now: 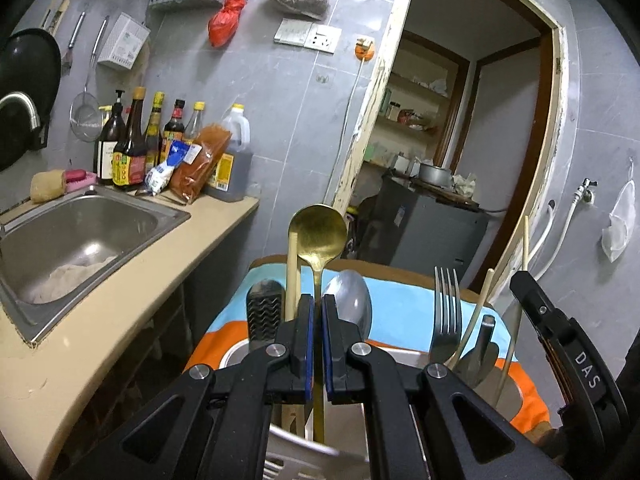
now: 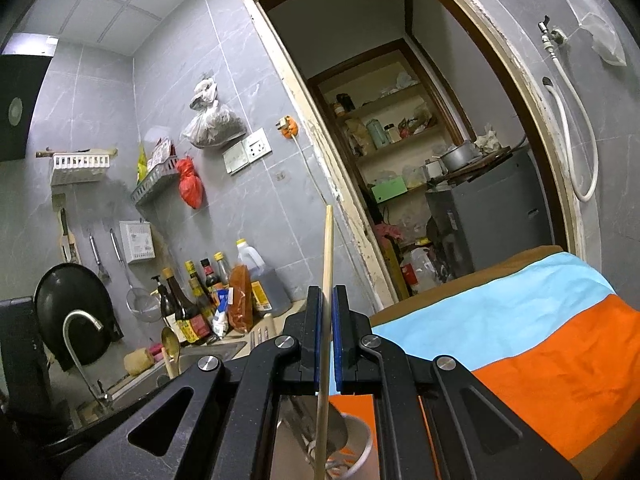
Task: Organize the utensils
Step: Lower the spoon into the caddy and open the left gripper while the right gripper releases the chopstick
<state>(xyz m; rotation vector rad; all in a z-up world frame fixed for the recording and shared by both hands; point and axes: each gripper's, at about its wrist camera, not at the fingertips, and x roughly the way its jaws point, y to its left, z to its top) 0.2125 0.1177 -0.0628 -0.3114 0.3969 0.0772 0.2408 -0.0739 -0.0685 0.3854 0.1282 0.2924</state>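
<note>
My left gripper [image 1: 318,308] is shut on the thin handle of a gold spoon [image 1: 318,232], whose bowl stands upright above the jaws. A wooden chopstick [image 1: 292,272], a silver spoon [image 1: 354,300] and a black ridged handle [image 1: 264,312] stand close around it in a white slotted holder [image 1: 300,456]. Further right, a fork [image 1: 446,308] stands among other utensils in a second holder. My right gripper [image 2: 327,300] is shut on another wooden chopstick [image 2: 328,256], held upright over a white cup [image 2: 362,444]. That gripper [image 1: 522,276] also shows at the right of the left wrist view.
The holders stand on a table under a blue and orange cloth [image 2: 520,320]. To the left are a steel sink [image 1: 80,232], a counter [image 1: 100,340] with sauce bottles [image 1: 132,148] and a tap [image 2: 80,320]. An open doorway [image 2: 420,160] lies behind.
</note>
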